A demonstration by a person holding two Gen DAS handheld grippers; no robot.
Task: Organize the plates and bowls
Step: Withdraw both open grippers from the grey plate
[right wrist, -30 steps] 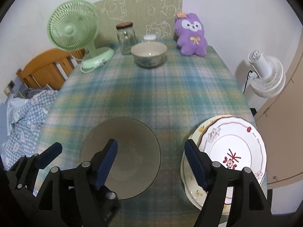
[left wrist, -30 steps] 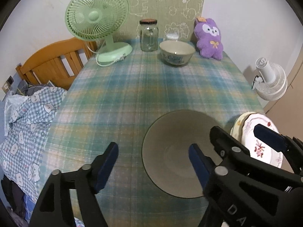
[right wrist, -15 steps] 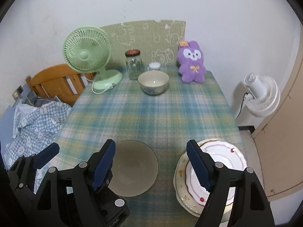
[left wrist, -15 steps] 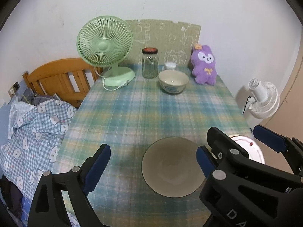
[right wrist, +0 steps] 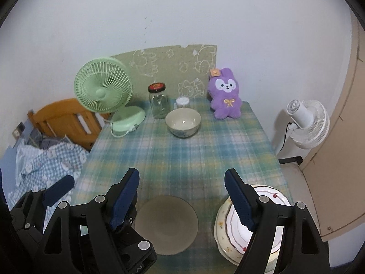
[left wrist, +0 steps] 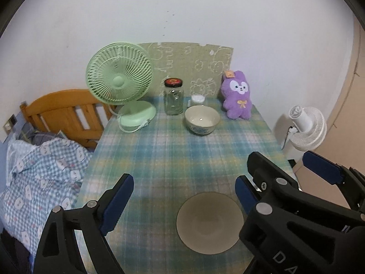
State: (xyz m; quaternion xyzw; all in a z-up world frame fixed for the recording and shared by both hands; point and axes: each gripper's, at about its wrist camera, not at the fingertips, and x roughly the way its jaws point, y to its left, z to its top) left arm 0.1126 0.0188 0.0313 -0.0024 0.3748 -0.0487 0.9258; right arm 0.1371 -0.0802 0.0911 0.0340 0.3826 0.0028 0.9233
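Note:
A shallow grey bowl (left wrist: 209, 222) (right wrist: 166, 225) sits at the near edge of the plaid table (left wrist: 182, 155). To its right lies a stack of plates (right wrist: 224, 228), a white red-trimmed one on a cream one. A cream bowl (left wrist: 202, 119) (right wrist: 183, 123) stands at the far end. My left gripper (left wrist: 183, 182) hovers well above the grey bowl, its jaws wide and closing slightly, with nothing held between them. My right gripper (right wrist: 182, 175) hangs open and empty, high between the grey bowl and the plates.
At the back stand a green fan (left wrist: 119, 80), a glass jar (left wrist: 173, 98), a small white tub (left wrist: 198, 99) and a purple plush (left wrist: 237, 96). A white floor fan (right wrist: 305, 123) and a door are on the right. A wooden bed with checked bedding (left wrist: 43, 173) is on the left.
Both grippers have risen away from the table, so the bowls and plates look smaller and lower in view. The left jaws stand slightly wider than at first.

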